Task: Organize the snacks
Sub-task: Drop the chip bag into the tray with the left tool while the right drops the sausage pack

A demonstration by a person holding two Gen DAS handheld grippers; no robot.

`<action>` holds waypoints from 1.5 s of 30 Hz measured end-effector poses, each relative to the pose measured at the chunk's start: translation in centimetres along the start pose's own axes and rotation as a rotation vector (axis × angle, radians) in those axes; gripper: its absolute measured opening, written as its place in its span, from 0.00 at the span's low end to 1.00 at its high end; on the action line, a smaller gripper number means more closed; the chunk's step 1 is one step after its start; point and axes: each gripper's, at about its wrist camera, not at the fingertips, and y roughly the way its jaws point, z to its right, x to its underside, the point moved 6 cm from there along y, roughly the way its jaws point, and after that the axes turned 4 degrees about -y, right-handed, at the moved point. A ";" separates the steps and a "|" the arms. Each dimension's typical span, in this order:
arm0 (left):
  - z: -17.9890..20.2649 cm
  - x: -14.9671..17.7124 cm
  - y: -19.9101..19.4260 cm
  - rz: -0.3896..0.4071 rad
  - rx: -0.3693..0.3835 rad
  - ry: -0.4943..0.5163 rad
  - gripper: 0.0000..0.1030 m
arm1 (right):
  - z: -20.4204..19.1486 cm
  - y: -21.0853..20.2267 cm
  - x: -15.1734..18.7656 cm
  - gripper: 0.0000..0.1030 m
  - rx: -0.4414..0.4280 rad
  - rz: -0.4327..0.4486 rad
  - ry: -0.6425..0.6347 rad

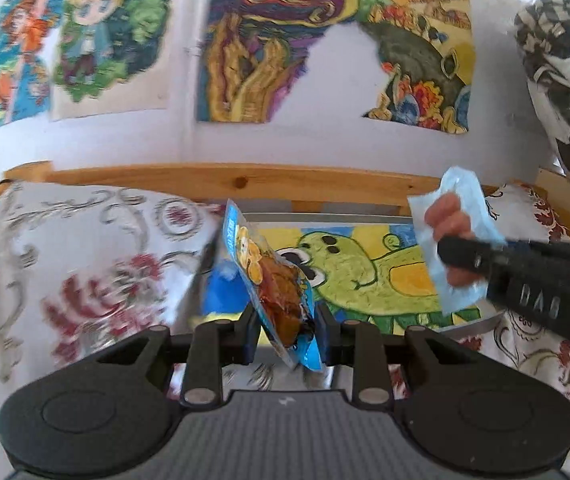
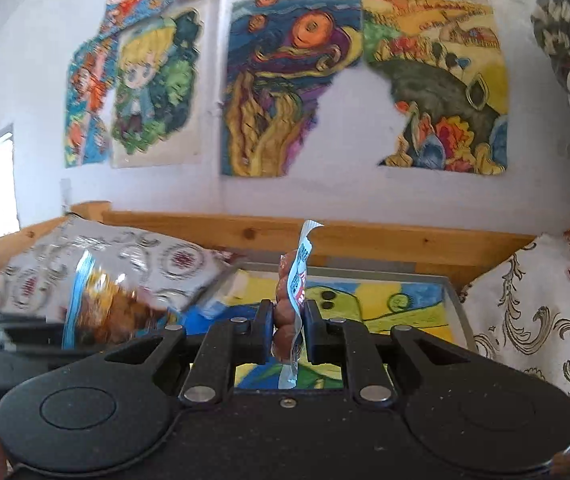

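Note:
My left gripper (image 1: 287,336) is shut on a blue snack packet (image 1: 281,292) with brown pieces inside, held tilted over the grey tray (image 1: 325,218). The tray's floor shows a painted green creature. My right gripper (image 2: 289,332) is shut on a slim pale-blue packet (image 2: 291,304) of round brown balls, held upright on edge above the same tray (image 2: 365,270). In the left wrist view the right gripper (image 1: 457,256) comes in from the right with its pale-blue packet (image 1: 457,200). In the right wrist view the blue packet (image 2: 105,308) shows blurred at the left, above the left gripper's dark body.
Patterned cushions (image 1: 77,264) (image 2: 533,312) flank the tray on both sides. A wooden rail (image 1: 245,182) runs behind it under a white wall with colourful paintings (image 1: 269,40). A clear plastic bag of checked fabric (image 1: 565,60) hangs at the upper right.

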 end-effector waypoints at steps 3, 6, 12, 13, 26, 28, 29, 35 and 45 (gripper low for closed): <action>0.9 -0.6 3.6 -0.029 0.012 0.002 0.30 | 2.0 2.2 0.6 0.16 0.022 -0.005 0.041; 1.9 -0.8 6.9 -0.060 0.018 0.003 0.30 | 3.9 4.1 1.4 0.16 0.038 -0.025 0.098; 4.0 -0.3 11.1 -0.115 0.037 0.038 0.30 | 6.5 7.5 3.7 0.16 0.090 -0.084 0.121; 4.3 -0.1 11.4 -0.123 0.042 0.042 0.30 | 6.9 7.9 4.1 0.16 0.095 -0.092 0.127; 3.9 1.0 13.8 -0.210 0.028 -0.001 0.31 | 8.6 9.9 6.4 0.16 0.080 -0.178 0.170; 3.8 1.1 13.9 -0.216 0.018 0.002 0.31 | 8.5 9.9 6.5 0.16 0.080 -0.185 0.164; 3.8 1.2 13.9 -0.216 0.013 0.006 0.31 | 8.4 9.9 6.6 0.16 0.082 -0.187 0.161; 3.6 1.2 13.9 -0.226 -0.018 0.010 0.38 | 8.5 9.9 6.5 0.23 0.092 -0.191 0.153; 1.7 0.6 11.2 -0.148 -0.080 -0.067 0.88 | 9.2 8.0 6.0 0.58 0.118 -0.150 0.157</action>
